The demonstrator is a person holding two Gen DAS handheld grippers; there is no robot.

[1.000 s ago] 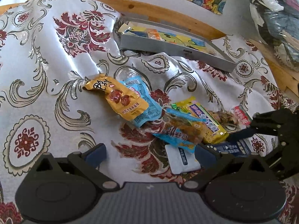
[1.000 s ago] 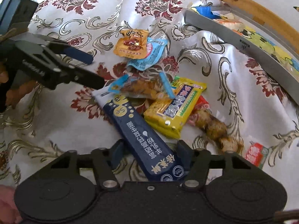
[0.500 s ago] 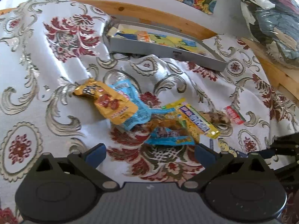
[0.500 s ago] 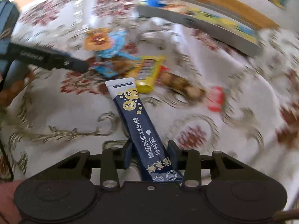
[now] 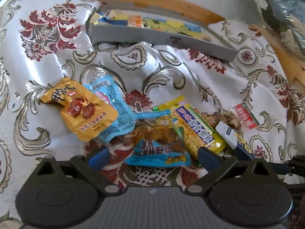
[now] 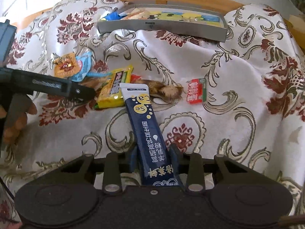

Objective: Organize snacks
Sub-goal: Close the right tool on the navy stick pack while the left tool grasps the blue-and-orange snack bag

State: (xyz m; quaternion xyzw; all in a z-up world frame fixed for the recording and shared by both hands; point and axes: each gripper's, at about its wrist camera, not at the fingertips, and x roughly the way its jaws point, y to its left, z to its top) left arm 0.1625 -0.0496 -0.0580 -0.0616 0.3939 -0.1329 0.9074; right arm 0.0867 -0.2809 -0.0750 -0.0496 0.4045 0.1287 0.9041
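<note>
**Navy stick pack caught in the right claw**

The right gripper [image 6: 153, 162] is clamped on the lower end of a long navy stick pack [image 6: 146, 126], whose white top end points toward the snack pile and overlaps a yellow bar wrapper [image 6: 114, 89]. The left gripper [image 5: 152, 156] stands with its jaws wide apart and nothing between the blue pads, hovering low over a blue-edged snack bag [image 5: 158, 143] at the near side of the pile. Beyond that lie a light blue packet [image 5: 112, 114] and, overlapping it, a gold packet [image 5: 82, 110]. A small red packet [image 6: 196, 91] sits apart on the pile's right. All of it rests on a floral tablecloth [image 6: 238, 76]. At the far edge stands a grey tray [image 6: 162, 28] with more wrappers inside.
</note>
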